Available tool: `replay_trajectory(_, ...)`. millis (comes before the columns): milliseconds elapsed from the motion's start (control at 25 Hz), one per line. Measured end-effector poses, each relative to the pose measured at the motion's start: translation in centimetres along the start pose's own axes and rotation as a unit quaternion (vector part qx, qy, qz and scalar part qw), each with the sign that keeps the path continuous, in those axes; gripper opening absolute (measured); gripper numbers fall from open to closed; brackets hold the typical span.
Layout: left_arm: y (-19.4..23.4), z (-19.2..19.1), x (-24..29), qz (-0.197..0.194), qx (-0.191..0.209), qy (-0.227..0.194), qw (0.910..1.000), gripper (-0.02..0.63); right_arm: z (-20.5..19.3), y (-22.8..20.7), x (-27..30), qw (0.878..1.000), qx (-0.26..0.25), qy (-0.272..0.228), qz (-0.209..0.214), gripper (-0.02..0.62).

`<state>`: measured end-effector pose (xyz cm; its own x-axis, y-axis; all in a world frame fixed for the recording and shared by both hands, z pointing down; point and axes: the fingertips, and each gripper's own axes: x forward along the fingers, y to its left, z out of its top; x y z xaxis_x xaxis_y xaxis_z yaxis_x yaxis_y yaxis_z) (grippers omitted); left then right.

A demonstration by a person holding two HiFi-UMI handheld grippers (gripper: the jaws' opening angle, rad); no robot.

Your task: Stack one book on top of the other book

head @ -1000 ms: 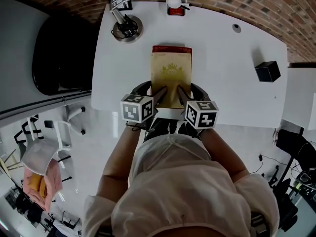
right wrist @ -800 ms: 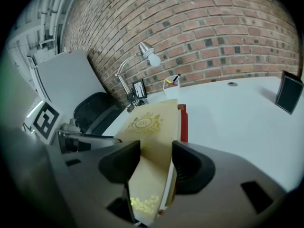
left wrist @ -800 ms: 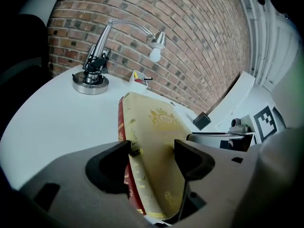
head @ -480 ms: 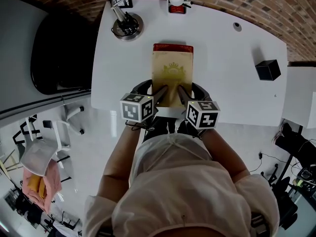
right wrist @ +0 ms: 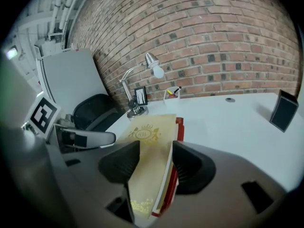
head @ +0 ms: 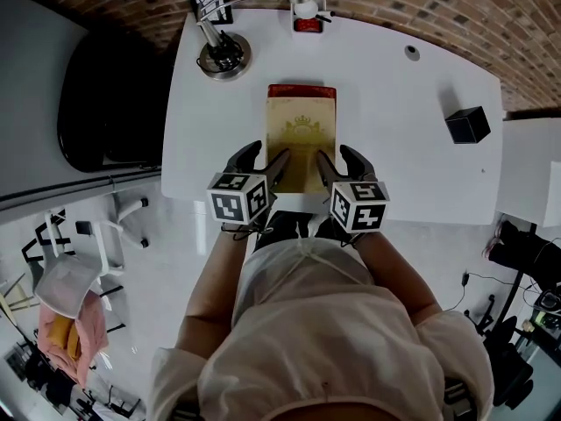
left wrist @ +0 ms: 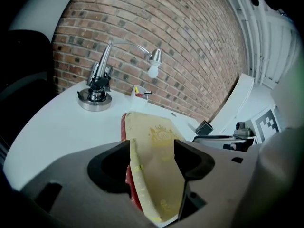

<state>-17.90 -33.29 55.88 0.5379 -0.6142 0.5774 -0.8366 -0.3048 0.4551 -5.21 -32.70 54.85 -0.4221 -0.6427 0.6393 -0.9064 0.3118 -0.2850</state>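
Stacking, late stage: you are holding the tan book (head: 301, 143) flat on the red book (head: 301, 90) near the middle of the white table (head: 403, 103), the red one showing in the head view only as a strip past the tan book's far end. Your left gripper (head: 266, 154) is biting the near-left corner of the tan book: in the left gripper view the cover is filling the gap and both jaws are lying against it. Your right gripper (head: 339, 154) is doing the same at the near-right corner, its jaws standing wide yet pressing on cover and page edge. The red book's edge is showing just beside one jaw, and whether that jaw is catching it too cannot be told. Judged from this, the stack itself is made — one book is lying on the other, roughly squared. What is remaining is to let go at both corners and draw the grippers back toward yourself without dragging the top book off line. The desk lamp (head: 223, 53) and the black box (head: 466, 125) are standing well apart from the work.
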Motion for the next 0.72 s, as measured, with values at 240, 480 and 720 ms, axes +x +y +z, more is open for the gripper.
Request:
replay_trajectory(240, -2.2, 3.8, -0.9, -0.020, 0.027, -0.052, 0.9981, 0.282, 3.2, -0.3, -1.5, 0.999, -0.016, -0.039, 0.001, 0.197)
replay_trajectory(480, -4.2, 6.4, -2.3, -0.026, 0.034, -0.107, 0.9933, 0.070, 6.2, -0.1, -3.2, 0.996, -0.038, -0.081, -0.002, 0.063)
replay_trajectory(720, -5.1, 8.6, -3.1, -0.036, 0.042, -0.138, 0.9889, 0.018, 9.3, 0.5, -4.3, 0.991, -0.070, -0.118, 0.002, 0.031)
